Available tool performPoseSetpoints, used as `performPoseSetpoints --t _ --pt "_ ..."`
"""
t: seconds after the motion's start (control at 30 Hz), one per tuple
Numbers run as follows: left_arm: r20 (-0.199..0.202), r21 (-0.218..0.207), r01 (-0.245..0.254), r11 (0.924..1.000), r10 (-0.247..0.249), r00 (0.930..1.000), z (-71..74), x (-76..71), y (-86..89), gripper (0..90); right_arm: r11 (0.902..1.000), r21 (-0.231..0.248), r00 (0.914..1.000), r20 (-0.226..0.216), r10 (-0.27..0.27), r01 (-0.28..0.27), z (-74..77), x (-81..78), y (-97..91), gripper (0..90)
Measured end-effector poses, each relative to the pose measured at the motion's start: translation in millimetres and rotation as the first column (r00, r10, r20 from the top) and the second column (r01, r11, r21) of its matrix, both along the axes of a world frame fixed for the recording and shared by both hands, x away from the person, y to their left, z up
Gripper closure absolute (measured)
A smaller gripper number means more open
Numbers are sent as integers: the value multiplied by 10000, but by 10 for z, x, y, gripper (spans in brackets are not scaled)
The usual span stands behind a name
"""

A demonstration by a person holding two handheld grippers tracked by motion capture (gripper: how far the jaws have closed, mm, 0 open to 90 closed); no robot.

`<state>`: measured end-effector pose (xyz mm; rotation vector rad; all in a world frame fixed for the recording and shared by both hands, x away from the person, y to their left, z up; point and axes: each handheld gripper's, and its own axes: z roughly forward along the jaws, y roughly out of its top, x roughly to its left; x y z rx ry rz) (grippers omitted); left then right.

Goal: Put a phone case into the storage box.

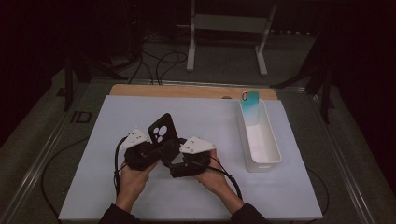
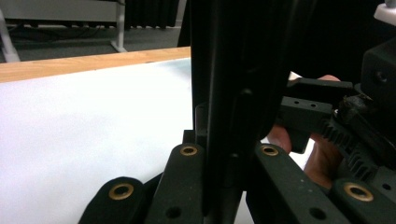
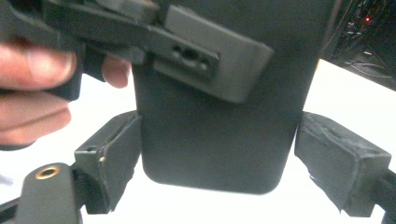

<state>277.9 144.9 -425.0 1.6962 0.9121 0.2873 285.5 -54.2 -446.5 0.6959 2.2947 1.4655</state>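
Observation:
A black phone case [image 1: 161, 130] with round camera cut-outs stands upright above the white mat [image 1: 107, 186], held between both grippers. My left gripper [image 1: 154, 148] is shut on its lower part. In the left gripper view the case [image 2: 233, 93] rises edge-on between the jaws of the left gripper [image 2: 224, 154]. My right gripper [image 1: 171, 153] comes in from the right. In the right gripper view its two pads [image 3: 116, 149] press on the side edges of the case [image 3: 215, 154], so the right gripper [image 3: 217, 140] is shut on it. The left gripper's jaw [image 3: 196, 60] crosses the case's face there.
A long white bin [image 1: 268, 154] lies at the right of the mat, with a teal phone case [image 1: 251, 103] leaning upright at its far end. A wooden table edge [image 1: 187, 91] runs along the back. Cables and a white stand [image 1: 229, 23] are on the floor beyond.

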Motion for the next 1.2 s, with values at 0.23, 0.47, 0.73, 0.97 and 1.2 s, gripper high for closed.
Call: performPoseSetpoints --t 0.23,0.47,0.73,0.97,1.2 --pt "78 100 -114 9999 114 9999 4 0 23 870 9998 -83 9998 -8 -175 175 21 36 -174 134" --pt "176 226 -214 9995 210 9996 -2 3 11 869 9984 -175 9985 -133 -537 535 78 73 -327 100" --pt "214 343 -236 9991 229 9995 -6 11 -3 869 9964 255 9967 -84 -808 809 195 103 -469 90" --pt "245 370 -270 9990 262 9994 1 14 6 868 9943 461 9953 26 -968 965 322 141 -533 90" --pt "277 420 -296 9987 284 9992 2 16 -2 868 9938 520 9951 46 -983 980 410 173 -553 90"
